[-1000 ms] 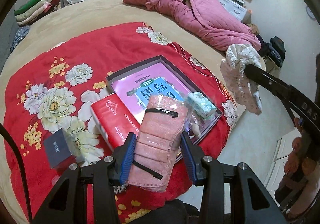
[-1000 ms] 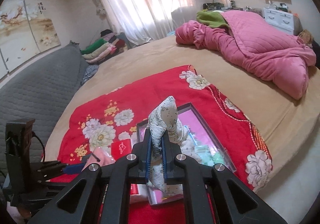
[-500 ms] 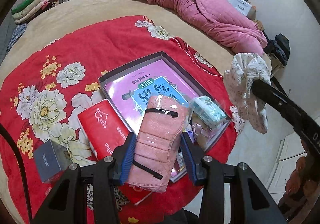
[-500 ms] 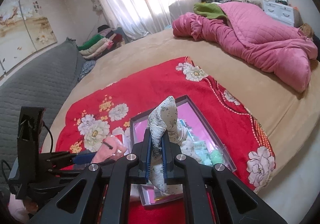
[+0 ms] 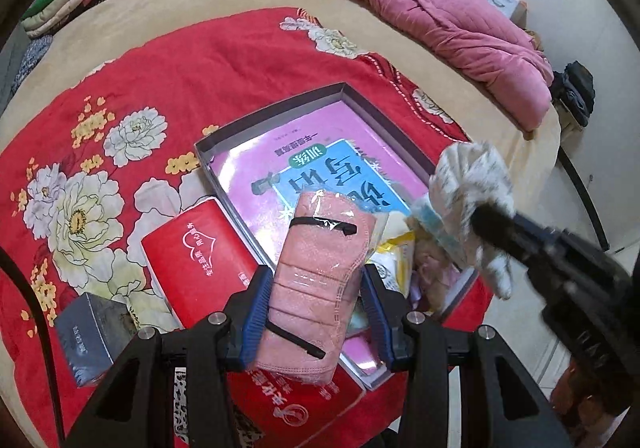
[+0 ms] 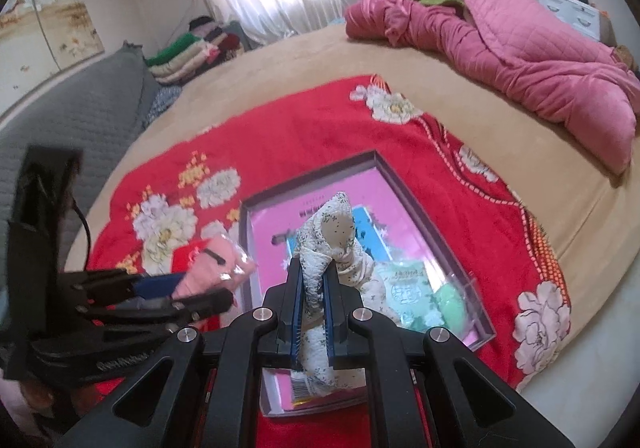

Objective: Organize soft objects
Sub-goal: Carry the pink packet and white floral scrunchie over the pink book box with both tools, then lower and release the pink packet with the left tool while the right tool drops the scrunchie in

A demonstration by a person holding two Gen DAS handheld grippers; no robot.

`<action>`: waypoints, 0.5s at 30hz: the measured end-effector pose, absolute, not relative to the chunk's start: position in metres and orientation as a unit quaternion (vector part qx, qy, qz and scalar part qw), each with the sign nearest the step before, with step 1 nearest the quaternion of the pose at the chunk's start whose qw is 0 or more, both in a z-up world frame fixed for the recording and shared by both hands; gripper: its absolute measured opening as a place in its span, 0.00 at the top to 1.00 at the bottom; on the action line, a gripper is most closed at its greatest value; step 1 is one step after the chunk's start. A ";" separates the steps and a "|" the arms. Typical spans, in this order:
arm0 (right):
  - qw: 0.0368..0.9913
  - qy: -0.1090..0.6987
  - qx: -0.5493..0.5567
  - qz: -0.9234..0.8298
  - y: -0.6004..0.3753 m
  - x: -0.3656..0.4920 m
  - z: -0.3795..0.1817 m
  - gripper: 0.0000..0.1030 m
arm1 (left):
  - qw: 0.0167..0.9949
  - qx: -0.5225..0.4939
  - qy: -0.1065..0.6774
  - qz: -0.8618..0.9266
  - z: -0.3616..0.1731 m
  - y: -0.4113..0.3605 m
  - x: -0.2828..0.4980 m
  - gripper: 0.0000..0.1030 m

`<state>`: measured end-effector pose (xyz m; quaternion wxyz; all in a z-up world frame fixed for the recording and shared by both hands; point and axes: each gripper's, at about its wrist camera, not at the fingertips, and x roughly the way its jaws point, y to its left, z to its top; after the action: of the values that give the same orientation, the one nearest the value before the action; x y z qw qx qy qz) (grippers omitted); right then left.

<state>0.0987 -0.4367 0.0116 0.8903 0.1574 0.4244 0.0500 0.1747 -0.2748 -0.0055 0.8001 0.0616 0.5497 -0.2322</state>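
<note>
Hovering over the shallow box [image 5: 280, 116] on the red blanket [image 5: 224, 60], both loads look poised for dropping in. Left gripper [image 5: 314, 312] clamps the wrapped pink cloth [image 5: 320, 268] across its width. Right gripper [image 6: 312, 312], pressed nearly together, pinches the floral cloth [image 6: 332, 232] above the box's near end.

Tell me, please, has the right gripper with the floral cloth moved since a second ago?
Yes. The right gripper and floral cloth have come down closer over the grey box on the red blanket.
</note>
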 end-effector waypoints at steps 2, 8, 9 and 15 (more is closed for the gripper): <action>0.884 0.434 0.164 0.053 -0.434 0.102 0.000 0.91 | 0.799 0.063 0.552 -0.230 -0.008 -0.275 0.178 0.56; 0.870 0.458 0.170 0.064 -0.425 0.107 -0.025 0.89 | 0.794 0.066 0.561 -0.225 -0.019 -0.276 0.189 0.56; 0.868 0.461 0.173 0.066 -0.424 0.108 -0.028 0.89 | 0.792 0.066 0.564 -0.225 -0.021 -0.276 0.190 0.56; 0.857 0.475 0.185 0.072 -0.423 0.112 -0.040 0.87 | 0.785 0.067 0.572 -0.228 -0.030 -0.281 0.195 0.56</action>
<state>0.1120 -0.4228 -0.0400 0.8572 0.1849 0.4751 0.0723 0.1951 -0.2808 -0.0302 0.7849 0.0669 0.5724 -0.2277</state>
